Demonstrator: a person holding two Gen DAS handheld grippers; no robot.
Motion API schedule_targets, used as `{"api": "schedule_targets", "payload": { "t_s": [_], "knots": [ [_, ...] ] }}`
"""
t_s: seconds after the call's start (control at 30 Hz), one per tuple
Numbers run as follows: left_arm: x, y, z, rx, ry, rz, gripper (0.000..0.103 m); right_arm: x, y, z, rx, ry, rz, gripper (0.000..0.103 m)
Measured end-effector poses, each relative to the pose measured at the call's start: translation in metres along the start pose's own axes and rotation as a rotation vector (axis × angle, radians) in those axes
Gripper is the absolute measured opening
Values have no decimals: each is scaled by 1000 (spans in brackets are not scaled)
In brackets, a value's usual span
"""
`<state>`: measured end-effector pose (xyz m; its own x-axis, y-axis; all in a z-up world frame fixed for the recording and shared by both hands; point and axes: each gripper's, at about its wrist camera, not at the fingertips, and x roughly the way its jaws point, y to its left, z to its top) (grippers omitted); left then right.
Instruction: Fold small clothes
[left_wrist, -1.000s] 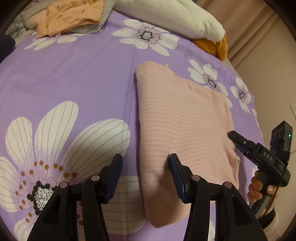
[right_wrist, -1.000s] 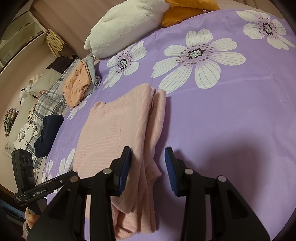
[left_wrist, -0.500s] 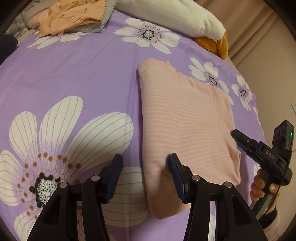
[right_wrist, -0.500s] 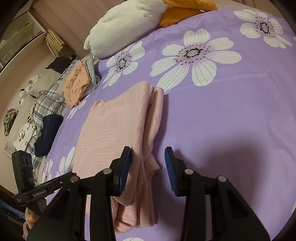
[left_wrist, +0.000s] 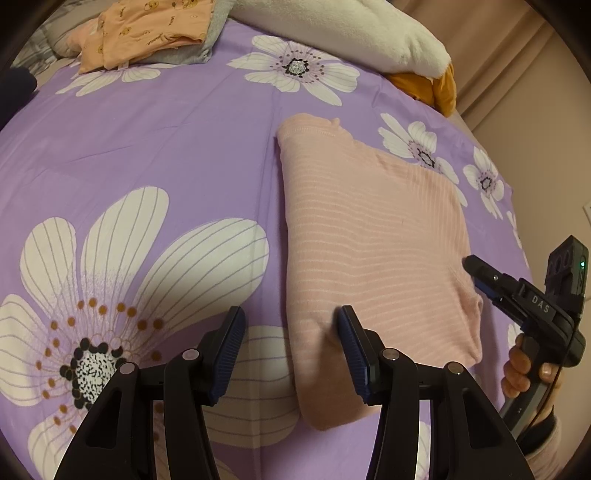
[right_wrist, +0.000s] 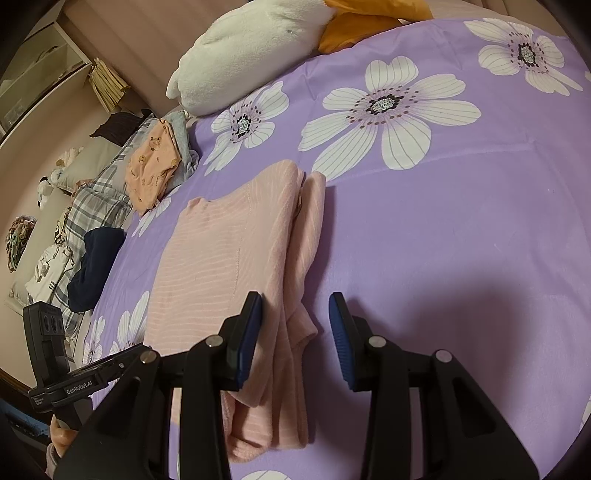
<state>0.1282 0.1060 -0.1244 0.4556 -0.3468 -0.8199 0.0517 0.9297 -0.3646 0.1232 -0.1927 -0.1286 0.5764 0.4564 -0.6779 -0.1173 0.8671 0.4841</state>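
A pink striped knit garment (left_wrist: 373, 236) lies folded lengthwise on the purple flowered bedsheet (left_wrist: 166, 147). It also shows in the right wrist view (right_wrist: 236, 258), with layered edges along its right side. My left gripper (left_wrist: 290, 339) is open, its jaws straddling the garment's near left edge just above the sheet. My right gripper (right_wrist: 293, 328) is open, its jaws straddling the garment's near right layered edge. The right gripper also shows in the left wrist view (left_wrist: 480, 277) at the garment's right corner. The left gripper's body shows in the right wrist view (right_wrist: 85, 380) at lower left.
A folded orange printed garment (left_wrist: 147, 29) lies on a grey one at the far left. A white plush pillow (left_wrist: 351, 33) and an orange cushion (left_wrist: 432, 85) lie at the head of the bed. Plaid cloth (right_wrist: 99, 199) and a navy item (right_wrist: 92, 266) lie beside the bed.
Both grippers have drawn back slightly toward the garment's near end. The garment lies as before and both grippers stay open.
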Motion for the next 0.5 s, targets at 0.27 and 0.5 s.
{"api": "schedule_targets", "payload": {
  "t_s": [0.27,0.5],
  "knots": [
    [-1,0,-6,-5,0,10,50,-4,-5,-4,15,-5,-9,39],
    [-6,3,-13,-20,6,34,57,-13,-8,-6,23,-18,-31,42]
  ]
}}
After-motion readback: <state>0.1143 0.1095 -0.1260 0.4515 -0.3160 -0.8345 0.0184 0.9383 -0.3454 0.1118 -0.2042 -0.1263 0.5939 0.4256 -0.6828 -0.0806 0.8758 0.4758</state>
